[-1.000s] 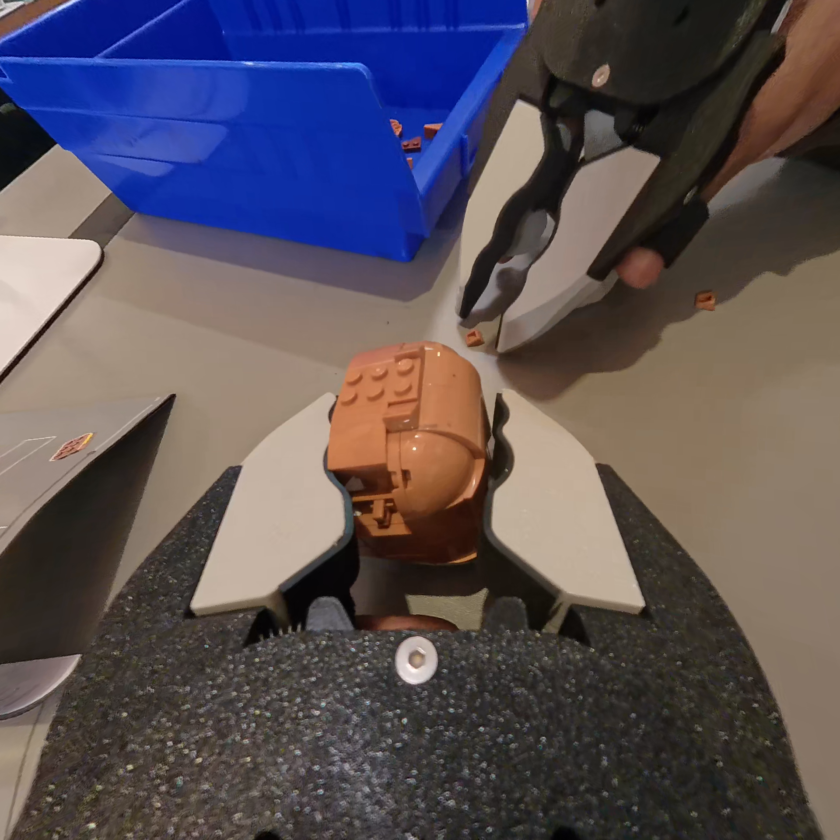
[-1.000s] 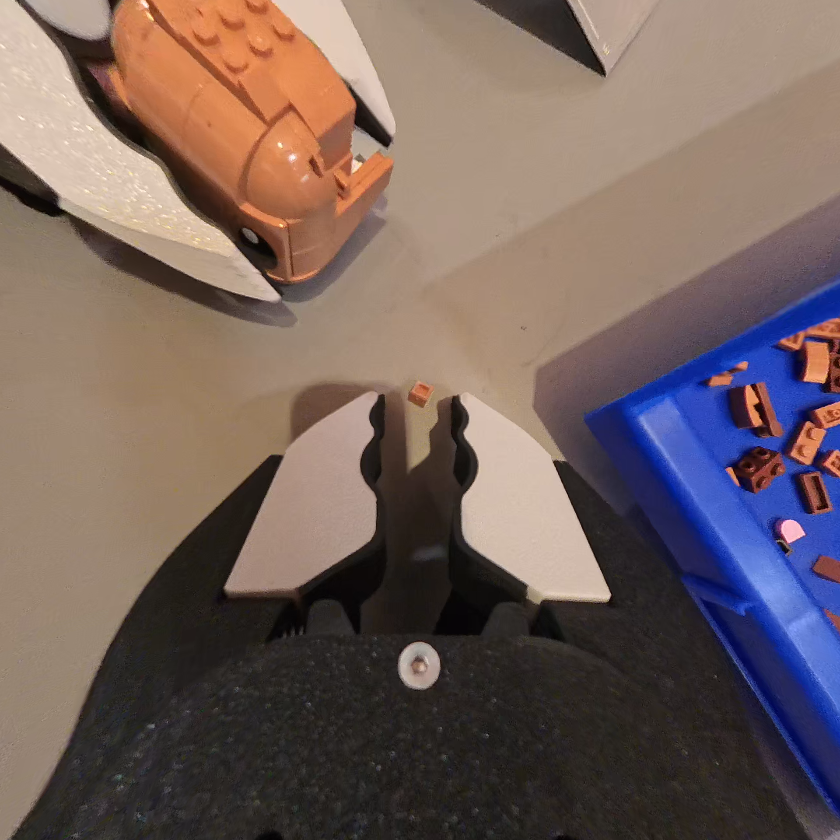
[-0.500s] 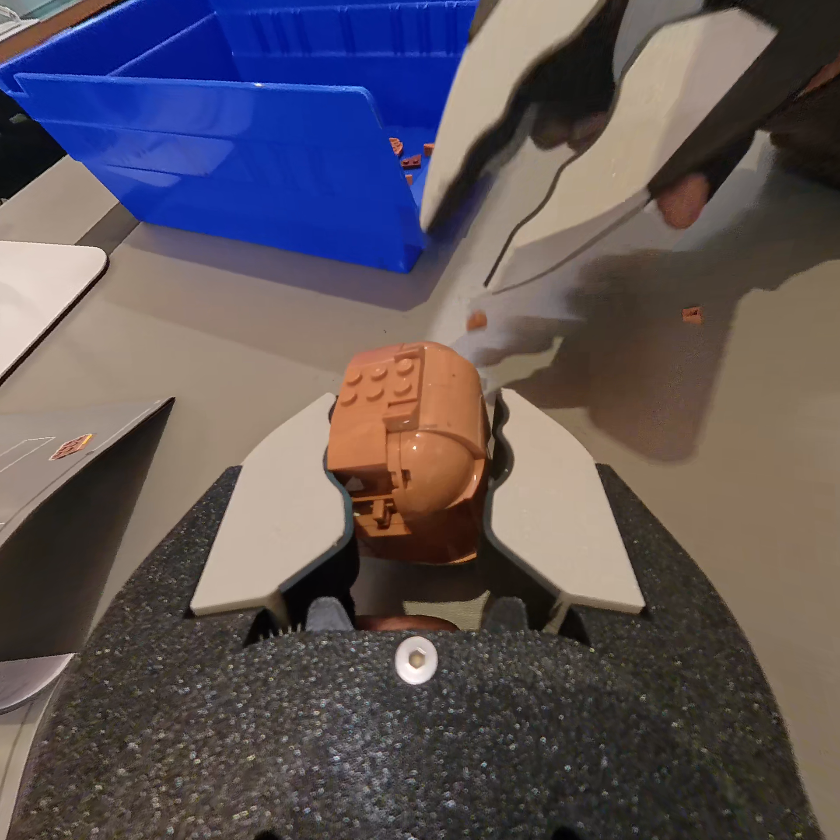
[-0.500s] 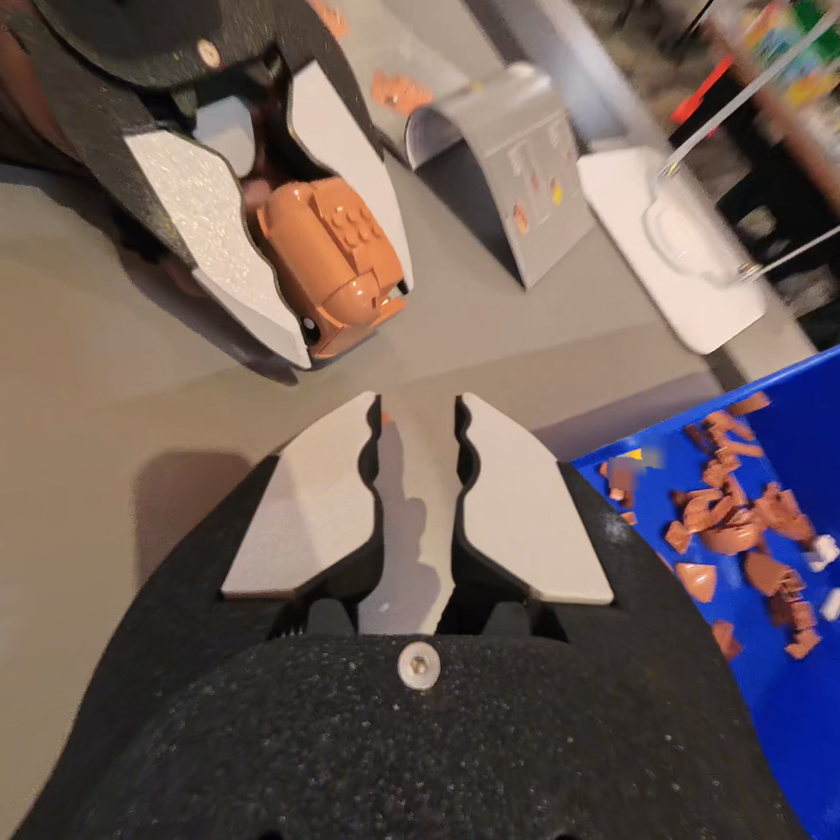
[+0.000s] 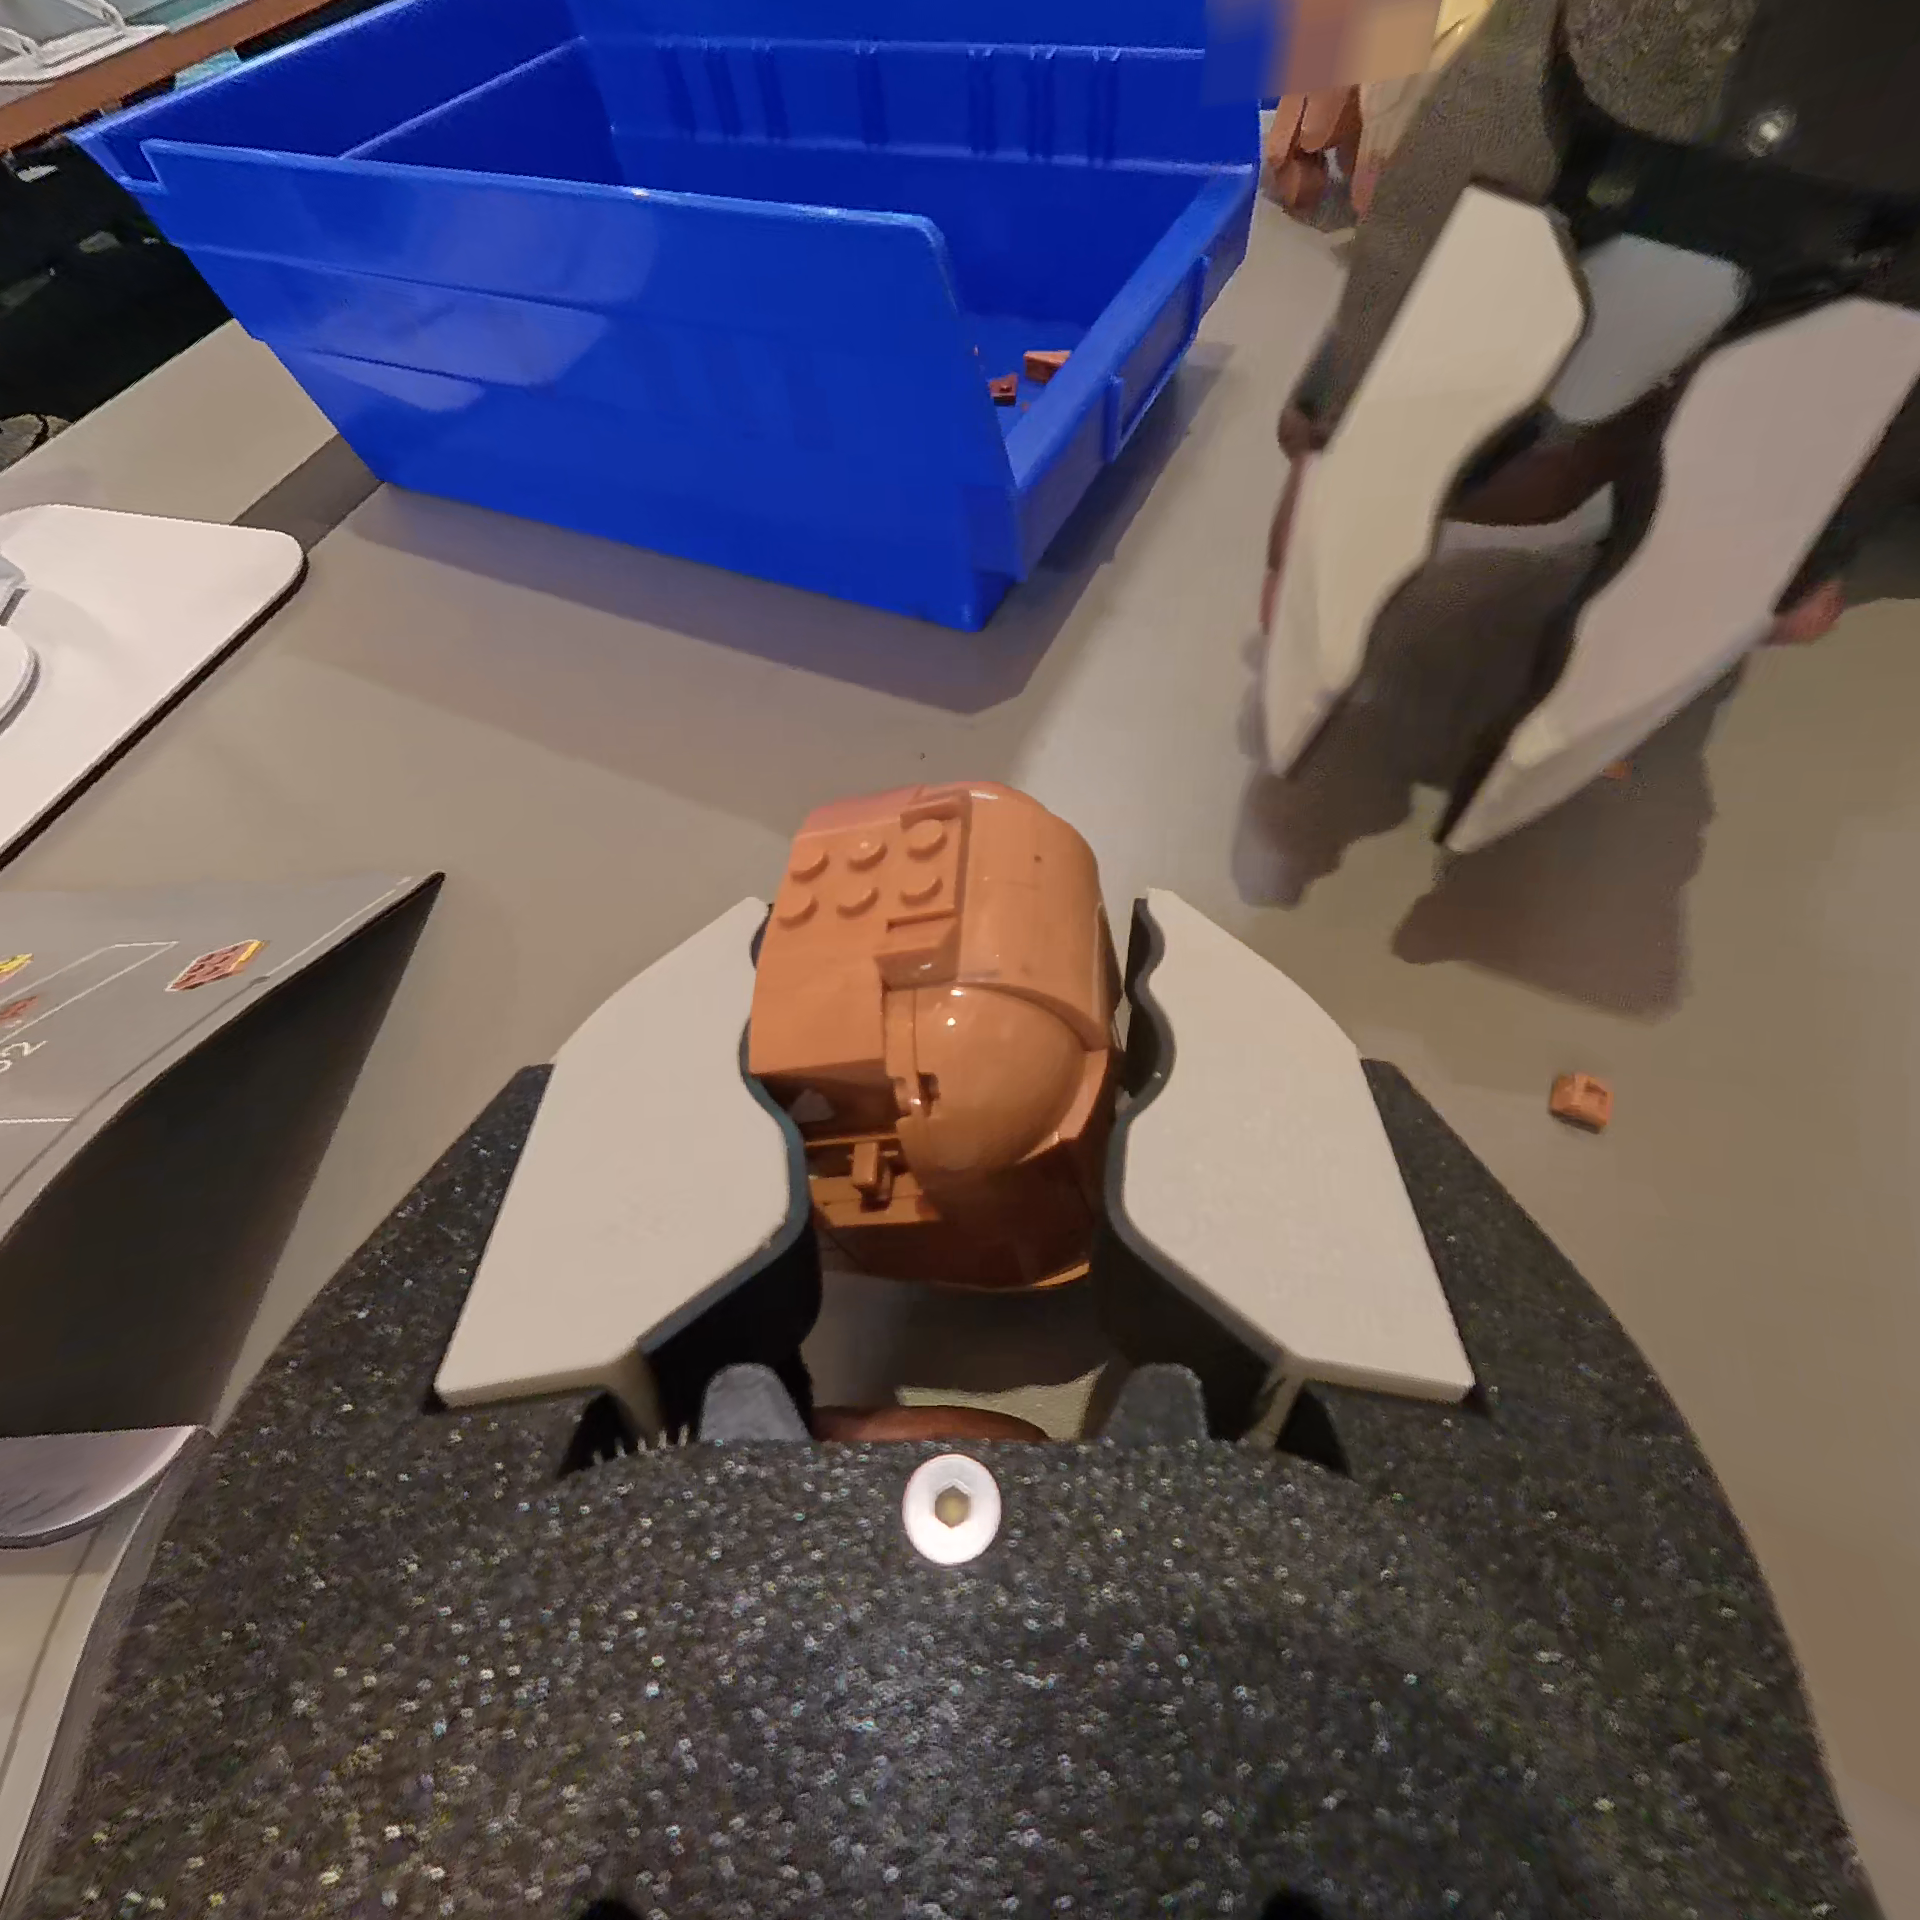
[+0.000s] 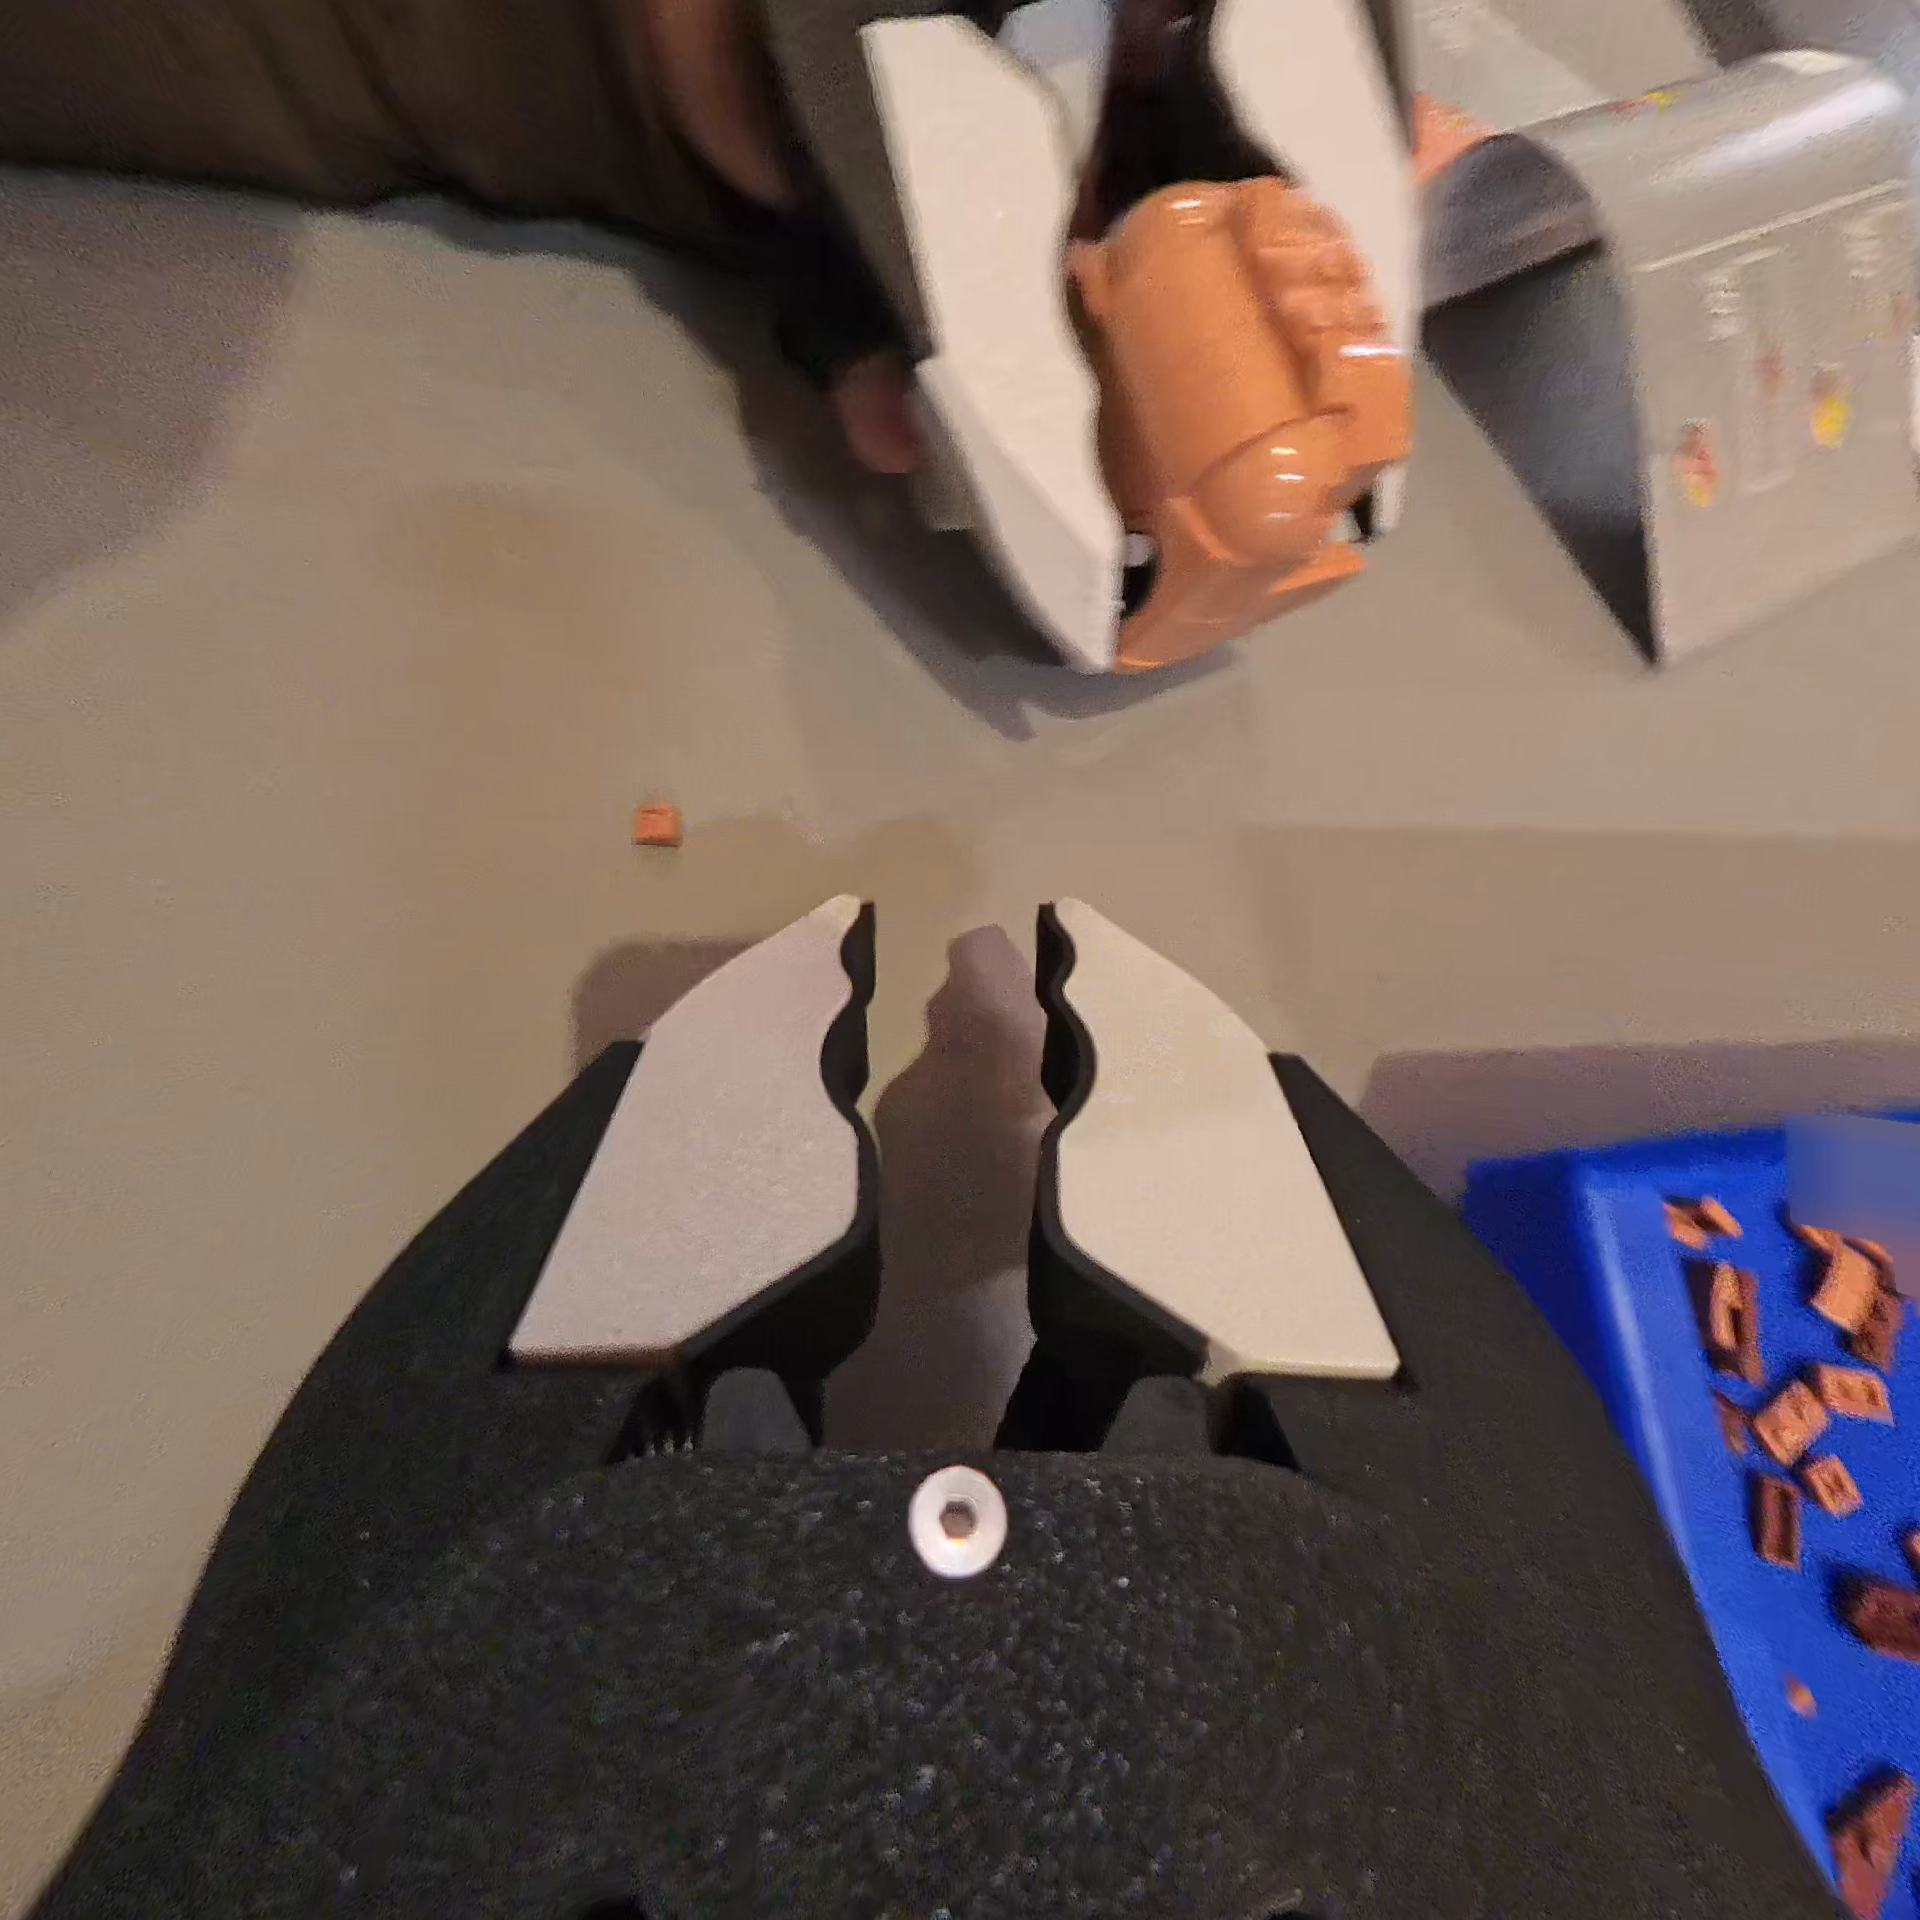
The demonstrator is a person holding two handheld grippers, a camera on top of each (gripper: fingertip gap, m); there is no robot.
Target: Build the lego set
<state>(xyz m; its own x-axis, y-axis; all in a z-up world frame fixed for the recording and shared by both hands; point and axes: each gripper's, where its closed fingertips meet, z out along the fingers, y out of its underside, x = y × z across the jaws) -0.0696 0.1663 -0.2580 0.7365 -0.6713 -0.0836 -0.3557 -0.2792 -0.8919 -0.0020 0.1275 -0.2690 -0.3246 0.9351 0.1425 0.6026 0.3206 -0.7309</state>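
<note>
Two grippers show. The left gripper (image 5: 940, 1039) has its jaws clamped on the rounded orange-brown lego model (image 5: 935, 1029), held above the grey counter (image 5: 623, 727). The right gripper (image 6: 954, 925) hangs with jaws apart and empty. One small brown brick (image 6: 656, 824) lies on the counter ahead-left of those jaws; a blue bin (image 6: 1621, 1351) of loose bricks sits to their right.

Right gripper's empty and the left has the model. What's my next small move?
Probably bring the open right gripper left and forward to the small orange piece lying loose on the table; the left gripper holds the orange lego model ready.
</note>
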